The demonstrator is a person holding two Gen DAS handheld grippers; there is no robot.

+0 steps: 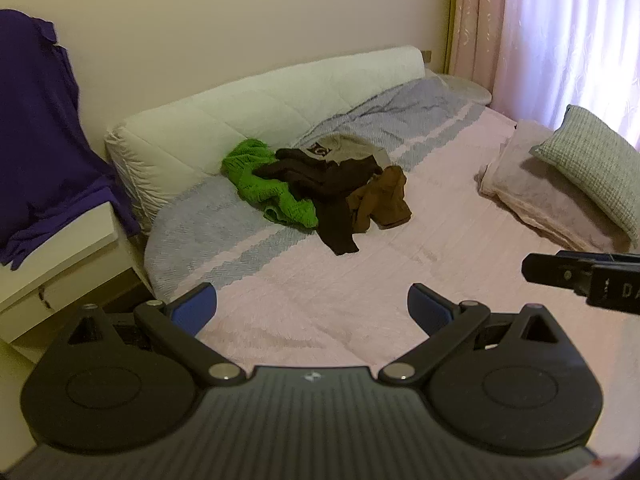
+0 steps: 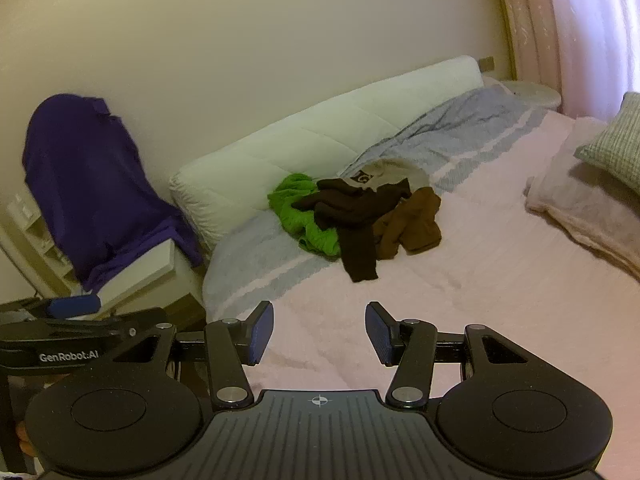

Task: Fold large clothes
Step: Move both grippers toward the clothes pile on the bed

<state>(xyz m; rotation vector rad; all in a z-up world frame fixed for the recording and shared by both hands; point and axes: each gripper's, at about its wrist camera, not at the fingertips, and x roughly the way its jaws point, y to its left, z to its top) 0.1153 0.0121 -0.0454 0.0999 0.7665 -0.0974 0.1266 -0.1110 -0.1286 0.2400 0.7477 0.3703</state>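
Observation:
A heap of clothes lies in the middle of the bed: a green knit (image 1: 272, 188) (image 2: 304, 216), a dark brown garment (image 1: 328, 192) (image 2: 356, 216), a tan-brown one (image 1: 384, 200) (image 2: 416, 220) and a beige one (image 1: 344, 146) (image 2: 392, 172) behind. My left gripper (image 1: 312, 308) is open above the pink bedspread (image 1: 440, 240), well short of the heap, nothing between its blue pads. My right gripper (image 2: 319, 332) is also open and empty, hovering over the pink bedspread (image 2: 500, 280). The other gripper pokes into each view at the edge.
A purple garment (image 1: 36, 120) (image 2: 92, 184) hangs over white furniture (image 1: 60, 252) at the left. A white padded headboard (image 1: 260, 108) runs along the wall. A folded pink blanket (image 1: 532, 196) and grey pillow (image 1: 592, 168) lie at the right; pink curtains (image 1: 560, 20) behind.

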